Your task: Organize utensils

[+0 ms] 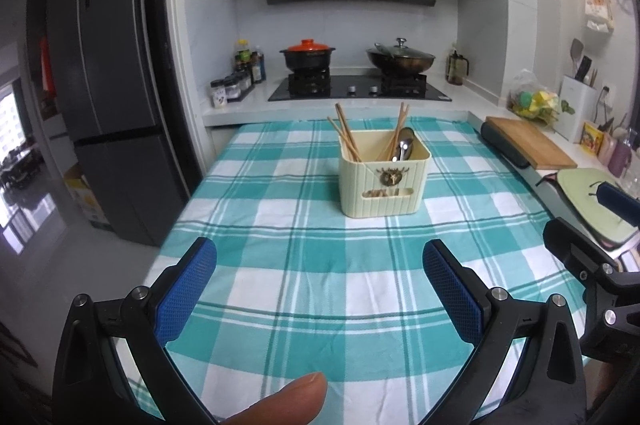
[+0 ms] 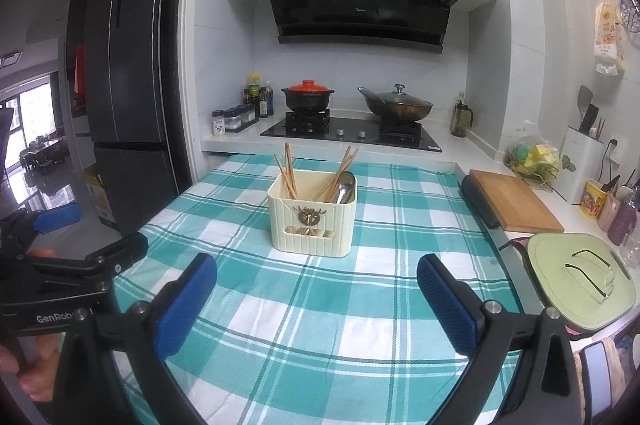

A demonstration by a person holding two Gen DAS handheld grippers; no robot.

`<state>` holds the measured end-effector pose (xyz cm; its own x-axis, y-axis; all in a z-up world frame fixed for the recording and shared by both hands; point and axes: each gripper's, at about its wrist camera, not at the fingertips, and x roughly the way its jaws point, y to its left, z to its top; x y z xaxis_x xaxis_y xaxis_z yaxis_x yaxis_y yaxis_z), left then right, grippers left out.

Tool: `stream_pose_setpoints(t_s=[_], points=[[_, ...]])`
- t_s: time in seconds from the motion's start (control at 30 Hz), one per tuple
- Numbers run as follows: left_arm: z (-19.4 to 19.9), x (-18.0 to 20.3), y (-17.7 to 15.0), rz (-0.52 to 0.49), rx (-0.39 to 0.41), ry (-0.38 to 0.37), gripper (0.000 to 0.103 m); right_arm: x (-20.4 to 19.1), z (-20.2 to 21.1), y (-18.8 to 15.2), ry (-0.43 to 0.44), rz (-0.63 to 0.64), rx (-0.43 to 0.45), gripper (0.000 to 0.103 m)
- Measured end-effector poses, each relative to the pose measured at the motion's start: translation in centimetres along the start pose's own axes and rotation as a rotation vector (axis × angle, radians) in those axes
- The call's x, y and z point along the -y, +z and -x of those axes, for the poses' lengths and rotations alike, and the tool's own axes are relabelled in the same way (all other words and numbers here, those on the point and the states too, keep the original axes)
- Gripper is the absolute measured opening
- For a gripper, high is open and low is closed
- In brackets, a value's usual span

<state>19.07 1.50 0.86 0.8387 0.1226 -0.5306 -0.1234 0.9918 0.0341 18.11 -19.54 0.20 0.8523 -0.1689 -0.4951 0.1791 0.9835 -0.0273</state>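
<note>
A cream utensil holder (image 1: 383,181) (image 2: 313,221) stands on the teal checked tablecloth (image 1: 304,265) (image 2: 320,305), upright. Wooden chopsticks (image 1: 347,137) (image 2: 289,172) lean in its left and right sides, and metal spoons (image 1: 403,147) (image 2: 345,187) rest in the right side. My left gripper (image 1: 319,265) hovers open over the cloth in front of the holder, nothing between its blue pads. My right gripper (image 2: 316,281) is also open and empty, a little short of the holder. Each gripper shows at the edge of the other's view.
A stove with an orange-lidded pot (image 2: 307,93) and a wok (image 2: 396,105) lies beyond the table. A wooden cutting board (image 2: 514,201) and a green lidded pan (image 2: 580,277) sit on the right counter. A dark fridge (image 2: 128,73) stands left. A fingertip (image 1: 288,401) shows at the bottom.
</note>
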Motion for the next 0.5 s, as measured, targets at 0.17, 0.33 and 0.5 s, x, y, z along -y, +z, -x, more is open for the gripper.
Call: stream_pose_setpoints(t_s=[0.17,0.33,0.5], points=[[0.05,0.06,-0.09,-0.006,-0.001,-0.003,0.103,-0.26,0.13,0.05,0.004,0.007,0.0,0.102],[0.22,0.03,-0.13,-0.008,-0.002,-0.013,0.103,-0.39,0.24,0.03,0.004,0.009,0.0,0.102],[0.13,0.06,-0.15,-0.011,-0.007,-0.022,0.103,-0.37,0.21,0.04,0.004,0.009,0.0,0.102]])
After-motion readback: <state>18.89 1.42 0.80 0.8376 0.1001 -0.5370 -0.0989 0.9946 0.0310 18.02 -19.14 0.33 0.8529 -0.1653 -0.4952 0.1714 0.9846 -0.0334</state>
